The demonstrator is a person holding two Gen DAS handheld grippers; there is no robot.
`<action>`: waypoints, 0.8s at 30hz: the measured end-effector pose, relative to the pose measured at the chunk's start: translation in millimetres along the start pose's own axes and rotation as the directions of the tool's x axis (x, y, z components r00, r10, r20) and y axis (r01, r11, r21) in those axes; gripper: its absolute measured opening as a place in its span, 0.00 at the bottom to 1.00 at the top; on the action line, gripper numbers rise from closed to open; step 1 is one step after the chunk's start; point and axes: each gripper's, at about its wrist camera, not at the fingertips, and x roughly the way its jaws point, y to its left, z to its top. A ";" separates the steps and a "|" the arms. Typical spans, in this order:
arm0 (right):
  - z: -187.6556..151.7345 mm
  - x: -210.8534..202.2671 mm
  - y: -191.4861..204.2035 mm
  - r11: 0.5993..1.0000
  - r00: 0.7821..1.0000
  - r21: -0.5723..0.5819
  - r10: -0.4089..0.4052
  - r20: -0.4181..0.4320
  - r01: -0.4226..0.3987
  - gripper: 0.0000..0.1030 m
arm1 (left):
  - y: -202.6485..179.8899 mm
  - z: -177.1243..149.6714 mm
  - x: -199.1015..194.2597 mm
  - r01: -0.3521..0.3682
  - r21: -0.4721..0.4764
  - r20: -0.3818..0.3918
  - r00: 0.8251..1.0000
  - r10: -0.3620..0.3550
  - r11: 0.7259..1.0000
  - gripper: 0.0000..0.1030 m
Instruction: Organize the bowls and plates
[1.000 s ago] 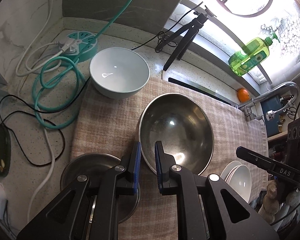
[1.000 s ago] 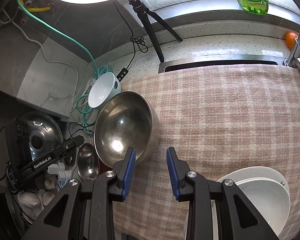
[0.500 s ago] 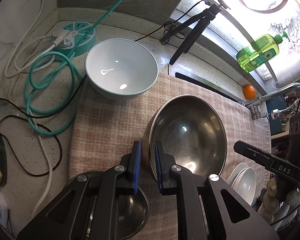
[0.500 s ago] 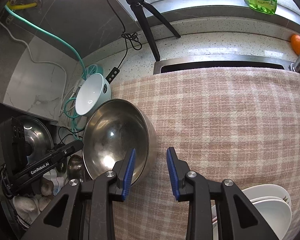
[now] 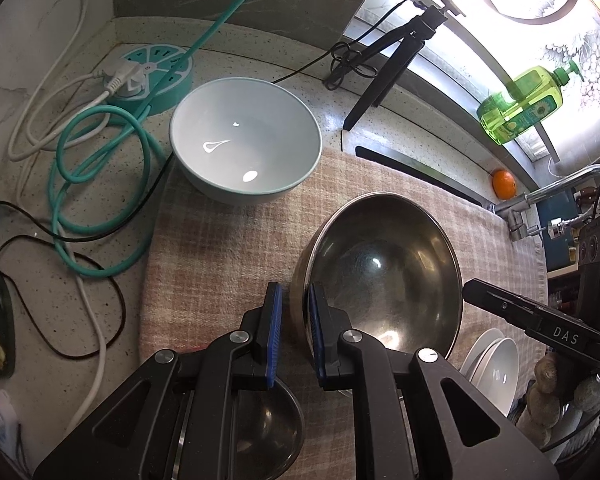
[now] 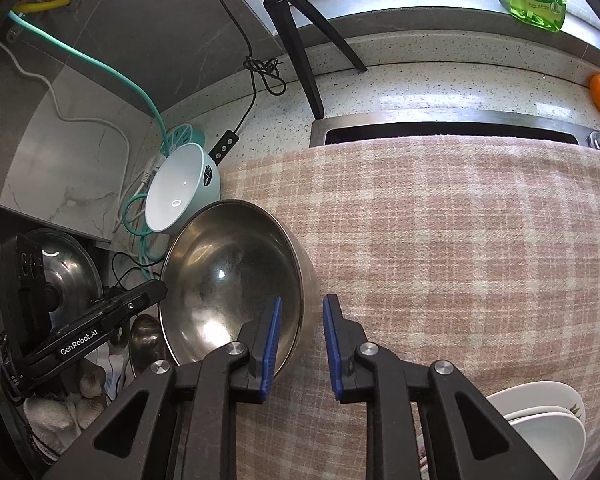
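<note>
A large steel bowl (image 5: 384, 276) (image 6: 228, 280) sits tilted on the plaid cloth (image 5: 220, 260). My left gripper (image 5: 294, 312) is shut on its left rim, one blue pad outside and one inside. In the right wrist view that gripper's finger (image 6: 140, 300) meets the bowl's far edge. My right gripper (image 6: 302, 320) straddles the opposite rim and its jaws are closing, with a thin gap still showing at the pads. A pale blue-green bowl (image 5: 246, 144) (image 6: 180, 196) stands at the cloth's back left corner. Stacked white bowls (image 5: 496, 372) (image 6: 540, 420) lie at the front right.
A small steel dish (image 5: 260, 420) lies under my left gripper. Teal and white cables (image 5: 100, 184) and a round power strip (image 5: 152, 76) crowd the counter on the left. A tripod (image 5: 396, 52), a soap bottle (image 5: 524, 108), an orange (image 5: 504, 184) and a tap (image 5: 548, 192) line the back.
My right gripper slid left until its left finger entered the steel bowl, then its jaws narrowed around the rim. The left gripper kept its hold on the other rim.
</note>
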 end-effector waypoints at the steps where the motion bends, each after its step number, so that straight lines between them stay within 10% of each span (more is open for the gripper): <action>1: 0.2 0.9 0.3 1.000 1.000 -0.001 -0.001 -0.002 0.001 0.18 | 0.0 -0.2 0.6 -0.001 0.002 -0.001 1.000 0.001 1.000 0.12; 24: -3.2 4.0 1.5 1.000 1.000 0.007 -0.004 -0.014 0.004 0.07 | -5.9 -1.6 1.8 0.000 0.013 0.013 1.000 -0.001 1.000 0.05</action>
